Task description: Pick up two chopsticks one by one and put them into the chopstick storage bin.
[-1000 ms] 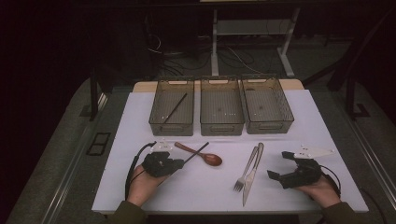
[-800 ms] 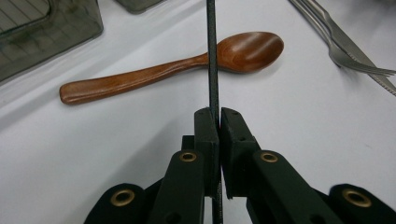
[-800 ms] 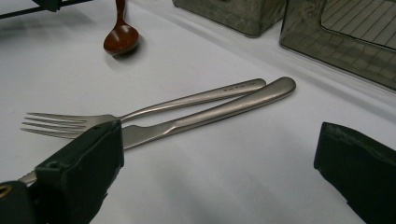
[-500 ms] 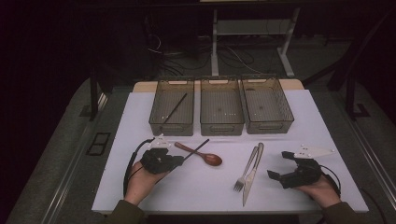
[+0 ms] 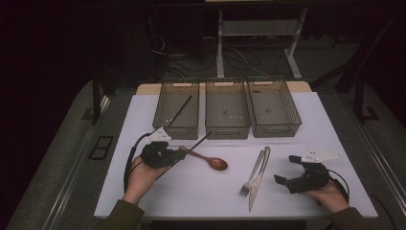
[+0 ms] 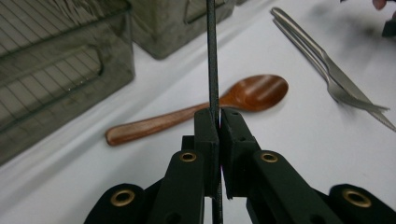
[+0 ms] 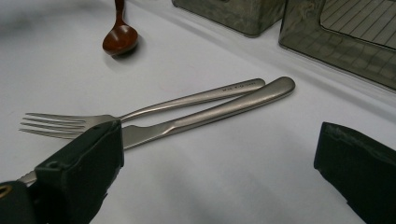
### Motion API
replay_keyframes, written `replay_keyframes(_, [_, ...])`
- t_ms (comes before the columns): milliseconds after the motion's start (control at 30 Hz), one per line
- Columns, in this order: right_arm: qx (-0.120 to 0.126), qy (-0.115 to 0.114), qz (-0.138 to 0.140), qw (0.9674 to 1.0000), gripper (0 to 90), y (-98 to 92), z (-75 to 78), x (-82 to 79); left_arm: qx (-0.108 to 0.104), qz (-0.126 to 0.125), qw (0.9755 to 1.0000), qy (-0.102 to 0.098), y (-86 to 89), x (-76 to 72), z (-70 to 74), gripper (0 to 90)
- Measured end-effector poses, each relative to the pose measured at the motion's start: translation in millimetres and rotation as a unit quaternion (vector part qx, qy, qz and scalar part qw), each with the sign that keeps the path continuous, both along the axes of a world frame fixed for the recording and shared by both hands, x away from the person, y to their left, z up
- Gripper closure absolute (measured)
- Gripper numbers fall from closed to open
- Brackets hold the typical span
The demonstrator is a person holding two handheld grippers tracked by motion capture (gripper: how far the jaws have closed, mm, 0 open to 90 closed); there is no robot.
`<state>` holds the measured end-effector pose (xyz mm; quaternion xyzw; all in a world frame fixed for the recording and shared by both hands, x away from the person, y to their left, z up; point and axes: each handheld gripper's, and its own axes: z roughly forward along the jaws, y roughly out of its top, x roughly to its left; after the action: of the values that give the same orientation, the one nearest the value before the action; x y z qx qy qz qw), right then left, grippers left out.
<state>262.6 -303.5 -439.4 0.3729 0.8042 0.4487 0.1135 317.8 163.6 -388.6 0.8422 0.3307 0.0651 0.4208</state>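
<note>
The left gripper (image 6: 215, 122) is clamped on a thin black chopstick (image 6: 213, 56) just above the near-left table, probably bound for the far-left mesh bin (image 5: 176, 109), where another stick (image 5: 179, 111) lies. The right gripper (image 5: 286, 178) rests slack near the steel fork (image 7: 140, 112) and knife (image 7: 219, 108). The chopstick's near end is cut off.

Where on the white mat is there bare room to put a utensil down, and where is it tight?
Bare patches: between the wooden spoon and the fork, and along the near mat edge. Tight: around the left hand-held gripper, shut on a black chopstick by the left bin.
</note>
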Motion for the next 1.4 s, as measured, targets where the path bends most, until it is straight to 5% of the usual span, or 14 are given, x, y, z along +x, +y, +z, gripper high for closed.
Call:
replay_keyframes(600, [0.006,0.001,-0.001,1.0000,1.0,-1.0,0.1,0.0,-0.014,0.012,0.9994,-0.030,7.0,40.7,35.7,85.0])
replay_keyframes(1400, [0.012,0.002,-0.004,0.9999,1.0,-2.0,0.6,-0.3,-0.001,0.035,0.9977,-0.058,5.6,109.7,51.9,85.0])
